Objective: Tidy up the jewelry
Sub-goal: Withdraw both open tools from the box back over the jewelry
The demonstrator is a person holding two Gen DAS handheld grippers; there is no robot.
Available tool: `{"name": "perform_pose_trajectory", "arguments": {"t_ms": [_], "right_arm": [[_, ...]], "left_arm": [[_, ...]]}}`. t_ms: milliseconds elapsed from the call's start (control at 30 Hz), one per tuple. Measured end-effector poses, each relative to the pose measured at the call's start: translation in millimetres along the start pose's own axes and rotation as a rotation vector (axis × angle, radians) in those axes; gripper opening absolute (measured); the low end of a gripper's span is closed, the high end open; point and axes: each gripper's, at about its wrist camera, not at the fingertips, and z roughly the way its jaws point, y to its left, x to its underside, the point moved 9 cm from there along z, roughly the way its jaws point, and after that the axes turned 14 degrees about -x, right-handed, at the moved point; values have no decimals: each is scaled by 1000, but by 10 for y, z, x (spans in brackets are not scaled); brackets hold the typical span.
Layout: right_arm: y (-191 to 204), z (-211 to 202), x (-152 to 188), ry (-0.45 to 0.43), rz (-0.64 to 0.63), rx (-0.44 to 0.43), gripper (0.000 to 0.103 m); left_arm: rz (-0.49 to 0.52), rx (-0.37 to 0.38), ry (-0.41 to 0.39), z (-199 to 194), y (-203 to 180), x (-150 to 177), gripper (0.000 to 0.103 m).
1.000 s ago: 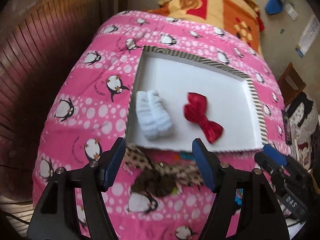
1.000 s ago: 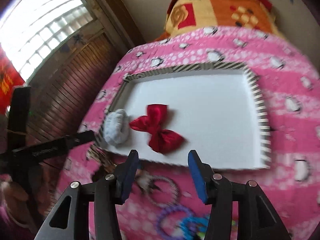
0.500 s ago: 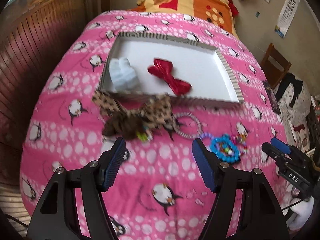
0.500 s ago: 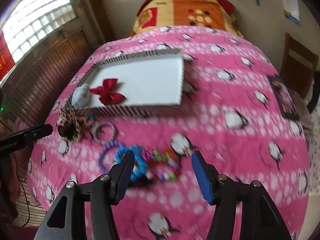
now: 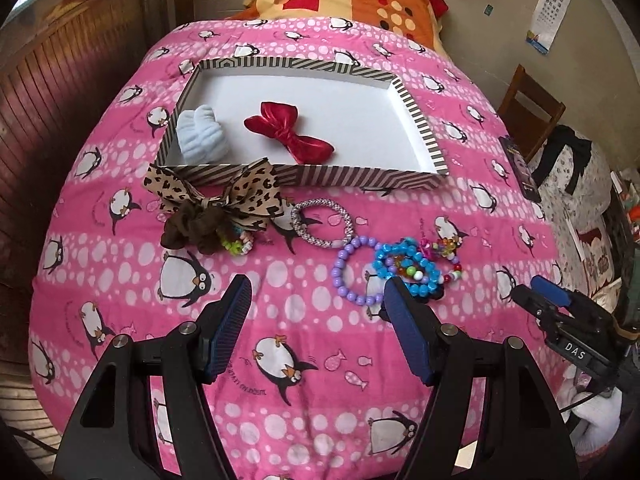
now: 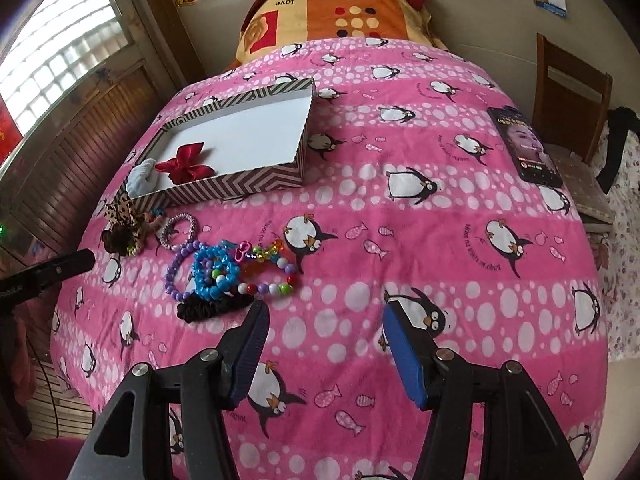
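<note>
A striped shallow box lies on the pink penguin blanket and holds a red bow and a pale blue fuzzy item. In front of the box lie a leopard bow, a brown scrunchie, a silver bracelet, a purple bead bracelet, blue bead bracelets and a black scrunchie. My left gripper is open and empty, held back above the blanket. My right gripper is open and empty, to the right of the beads.
A phone lies on the blanket's right side. A wooden chair stands beyond the bed's right edge. A folded orange quilt sits at the head. Wood panelling runs along the left.
Both grippers have pulled back from the box toward the near edge of the bed, both still open. The loose bracelets and scrunchies now show in front of them.
</note>
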Motion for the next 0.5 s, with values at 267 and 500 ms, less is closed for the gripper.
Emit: {"name": "perform_pose_trajectory", "arguments": {"t_ms": [267, 500], "right_arm": [[19, -37, -6, -8, -12, -12, 57], [-11, -16, -6, -2, -1, -13, 57]], "left_arm": [[-7, 5, 17, 0, -30, 36, 69], [-7, 12, 33, 46, -43, 57, 69]]}}
